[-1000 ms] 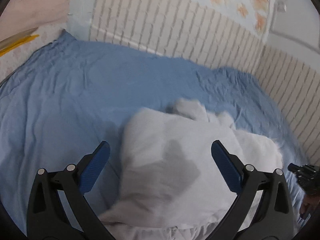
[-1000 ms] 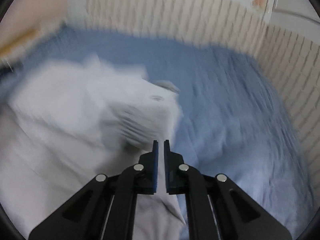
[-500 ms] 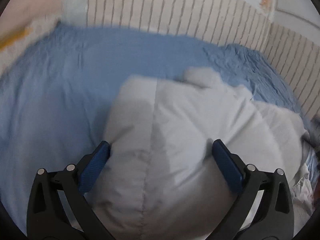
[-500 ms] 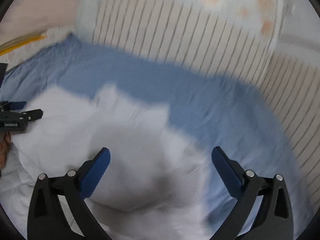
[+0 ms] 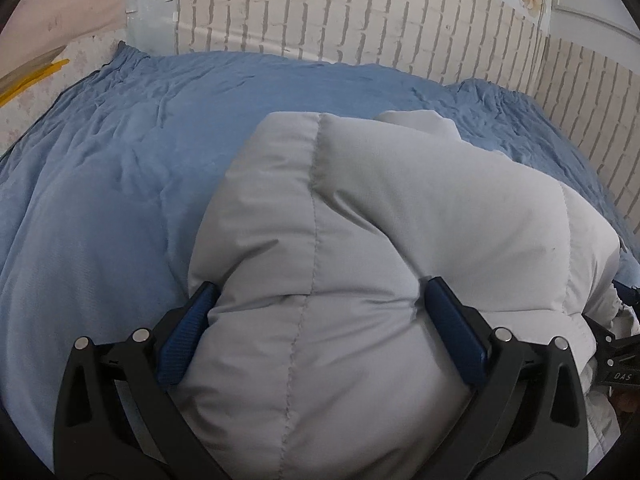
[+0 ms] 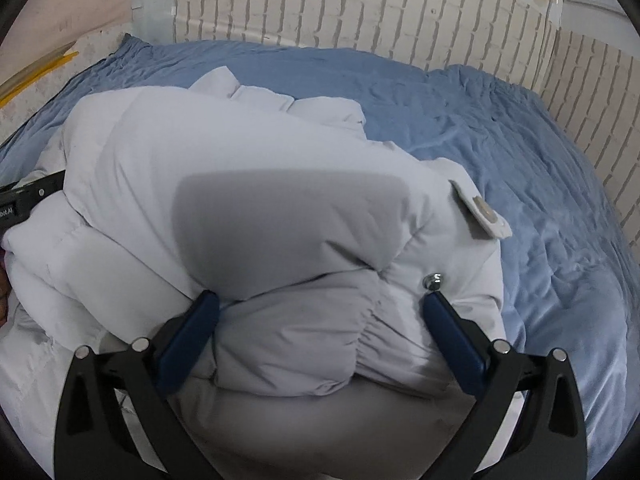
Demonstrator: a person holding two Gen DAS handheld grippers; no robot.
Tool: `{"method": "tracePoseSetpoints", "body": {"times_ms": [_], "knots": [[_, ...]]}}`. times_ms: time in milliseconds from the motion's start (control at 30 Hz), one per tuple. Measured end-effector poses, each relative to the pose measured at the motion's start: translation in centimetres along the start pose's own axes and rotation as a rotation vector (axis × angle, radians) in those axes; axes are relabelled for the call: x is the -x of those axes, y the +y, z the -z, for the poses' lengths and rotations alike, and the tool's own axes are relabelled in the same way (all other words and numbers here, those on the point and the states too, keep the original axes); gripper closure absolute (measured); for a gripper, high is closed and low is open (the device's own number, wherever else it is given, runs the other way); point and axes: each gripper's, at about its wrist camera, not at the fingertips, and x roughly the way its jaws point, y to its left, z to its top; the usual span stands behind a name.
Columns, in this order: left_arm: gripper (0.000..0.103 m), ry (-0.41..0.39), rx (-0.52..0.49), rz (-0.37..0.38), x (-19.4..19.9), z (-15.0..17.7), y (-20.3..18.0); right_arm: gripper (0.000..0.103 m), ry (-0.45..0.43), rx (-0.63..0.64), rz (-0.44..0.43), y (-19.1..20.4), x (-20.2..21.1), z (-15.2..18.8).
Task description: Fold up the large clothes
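probably soft, springy and slippery, the puffy pale-grey quilted jacket [image 5: 360, 280] bulges between both wide-open grippers [image 5: 316, 332] [image 6: 320, 332]; pinch seams.

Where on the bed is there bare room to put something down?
Bare blue sheet lies left of the white jacket, and a strip runs between it and the brick wall. More shows on its right. The near middle is crowded by jacket.

Each wrist camera looks forward and steeply down, close over the white jacket [image 5: 360, 240]. Both views share the blue bedspread [image 6: 520, 160] and brick-patterned wall [image 5: 360, 12].
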Motion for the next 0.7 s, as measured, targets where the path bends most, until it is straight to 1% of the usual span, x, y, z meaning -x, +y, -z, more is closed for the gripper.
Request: {"method": "tracePoseSetpoints", "body": {"times_ms": [33,700], "knots": [[0.003,0.001,-0.001,-0.001,0.0,-0.1,0.0,0.001,0.001,0.000,-0.002,-0.2,-0.4,-0.4],[0.003,0.022,-0.018,-0.006,-1.1,-0.2,-0.7,0.001,0.000,0.005,0.004,0.0,-0.7,-0.2]]}}
